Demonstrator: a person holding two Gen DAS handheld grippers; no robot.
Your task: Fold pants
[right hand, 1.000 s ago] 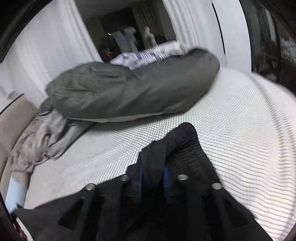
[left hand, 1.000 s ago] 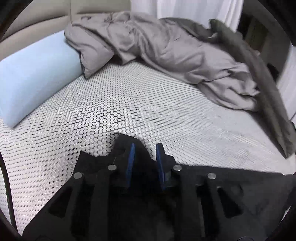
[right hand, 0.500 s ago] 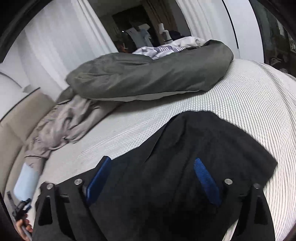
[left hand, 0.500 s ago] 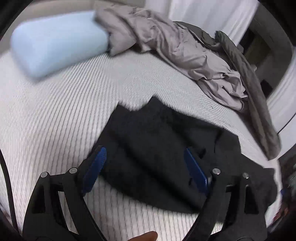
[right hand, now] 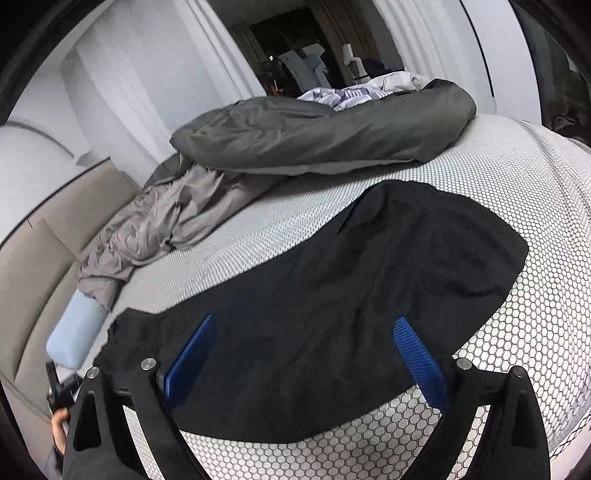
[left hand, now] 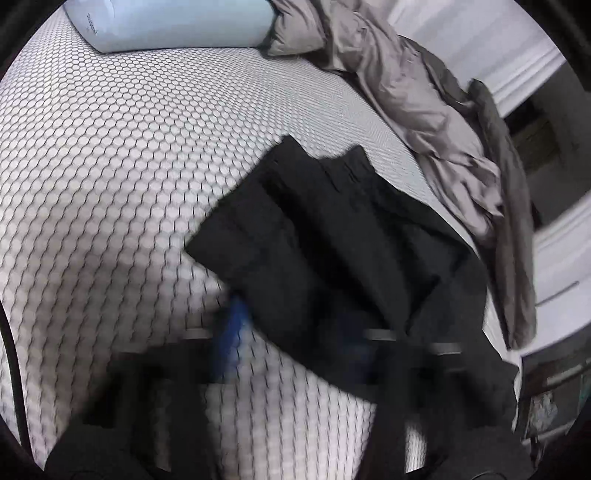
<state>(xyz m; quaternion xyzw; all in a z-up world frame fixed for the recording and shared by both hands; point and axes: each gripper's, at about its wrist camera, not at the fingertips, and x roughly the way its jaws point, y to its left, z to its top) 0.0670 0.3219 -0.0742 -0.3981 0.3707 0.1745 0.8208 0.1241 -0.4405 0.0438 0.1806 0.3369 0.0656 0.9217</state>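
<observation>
Left wrist view, left to right: the honeycomb-printed bed (left hand: 110,177) fills the left half, with a pale blue pillow (left hand: 177,22) at its top edge. Low in the frame my left gripper (left hand: 295,339) is smeared by motion blur; one blue pad (left hand: 236,332) shows clear of the cloth at left and the other is a faint blue smudge over the black fabric, so the jaws read as spread apart with nothing between them. The black pants (left hand: 332,240) lie flat on the bed right of centre, one straight edge facing the pillow. Beyond them a taupe blanket (left hand: 417,96) runs down the right side, edged by a darker grey duvet (left hand: 513,221). Right wrist view, left to right: a beige headboard (right hand: 44,266) and the same pillow (right hand: 74,332) sit at far left, where a bit of a hand (right hand: 59,424) shows at the lower edge. The blanket (right hand: 159,229) lies crumpled next to them, with the duvet (right hand: 325,133) heaped across the far side of the bed (right hand: 546,302). My right gripper (right hand: 306,354) stands wide, its blue pads (right hand: 190,354) either side of the pants (right hand: 351,295) and gripping nothing. The pants spread from lower left to a rounded end at upper right, resting on the bed.
</observation>
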